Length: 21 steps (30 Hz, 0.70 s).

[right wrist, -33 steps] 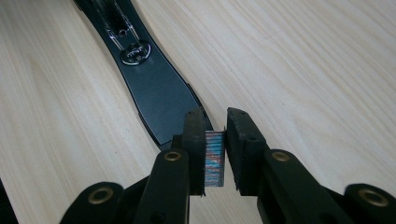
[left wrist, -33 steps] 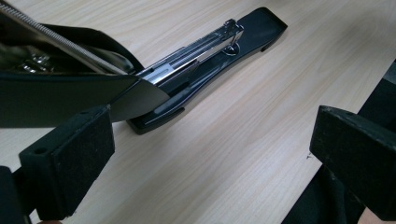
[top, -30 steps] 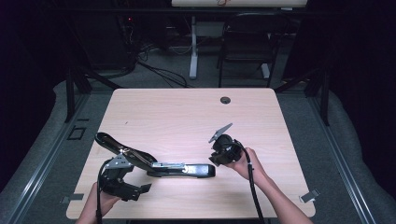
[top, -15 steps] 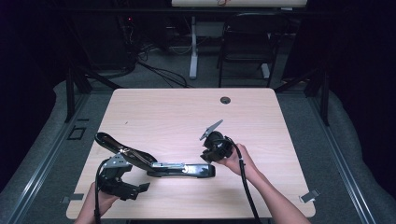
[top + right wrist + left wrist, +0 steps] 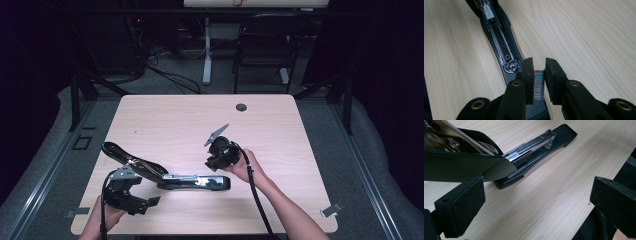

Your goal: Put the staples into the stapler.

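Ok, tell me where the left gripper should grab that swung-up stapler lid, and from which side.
Grip the raised lid of the stapler near its free end, across its narrow width, coming from the person's side where the open left gripper already sits. The lid stands tilted clear of the table, so both jaws should fit around its edges.

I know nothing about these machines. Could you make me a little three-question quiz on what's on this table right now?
1. True or false: the stapler lies with its top arm swung open.
2. Which tool grips a strip of staples? A) left tool B) right tool
3. Fill in: the left tool's jaws stand wide ____.

Key: 1 true; 2 B; 3 open.
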Motion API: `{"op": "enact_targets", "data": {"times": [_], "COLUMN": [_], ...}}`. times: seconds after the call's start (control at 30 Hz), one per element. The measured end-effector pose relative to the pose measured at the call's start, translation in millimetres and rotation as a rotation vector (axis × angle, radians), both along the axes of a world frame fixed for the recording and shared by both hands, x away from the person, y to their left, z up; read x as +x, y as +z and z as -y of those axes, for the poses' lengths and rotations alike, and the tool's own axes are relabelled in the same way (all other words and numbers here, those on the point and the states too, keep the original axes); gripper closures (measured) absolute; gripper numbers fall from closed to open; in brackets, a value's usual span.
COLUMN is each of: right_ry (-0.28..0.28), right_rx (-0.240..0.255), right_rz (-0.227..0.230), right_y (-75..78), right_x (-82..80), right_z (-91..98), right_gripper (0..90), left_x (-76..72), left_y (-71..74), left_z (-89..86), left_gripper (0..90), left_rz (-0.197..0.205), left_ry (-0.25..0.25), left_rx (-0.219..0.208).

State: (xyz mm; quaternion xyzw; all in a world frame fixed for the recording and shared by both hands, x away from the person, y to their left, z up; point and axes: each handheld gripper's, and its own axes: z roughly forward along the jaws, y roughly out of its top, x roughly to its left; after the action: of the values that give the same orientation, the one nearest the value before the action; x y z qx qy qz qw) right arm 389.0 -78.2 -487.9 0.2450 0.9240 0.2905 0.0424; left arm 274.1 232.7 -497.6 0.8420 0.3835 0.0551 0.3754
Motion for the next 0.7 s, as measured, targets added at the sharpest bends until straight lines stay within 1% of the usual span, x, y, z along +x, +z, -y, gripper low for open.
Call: {"op": "enact_targets", "data": {"times": [0.1,0.33,0.6,0.7], "right_ry": [0.002,0.030,0.059,0.074], "right_rx": [0.004,0.009,0.014,0.018], "right_rz": [0.004,0.013,0.022,0.024], "right_y": [1.2,5.0,6.7,8.1], "right_x": [2.0,4.4,5.5,5.5], "right_z": [-3.7,-13.1,-17.6,-19.9], "right_gripper": [78.4,78.4,78.4,78.4], "left_x": [0.1,0.6,0.6,0.1], "left_y": [-0.5,-1.1,-1.5,-1.1], "left_z": [0.0,-0.5,0.6,0.9], "left_gripper": [0.0,0.0,0.0,0.0], "left_rz": [0.003,0.003,-0.003,0.008], "left_ry": [0.008,0.008,0.004,0.008], "left_rx": [0.001,0.006,0.009,0.006]}}
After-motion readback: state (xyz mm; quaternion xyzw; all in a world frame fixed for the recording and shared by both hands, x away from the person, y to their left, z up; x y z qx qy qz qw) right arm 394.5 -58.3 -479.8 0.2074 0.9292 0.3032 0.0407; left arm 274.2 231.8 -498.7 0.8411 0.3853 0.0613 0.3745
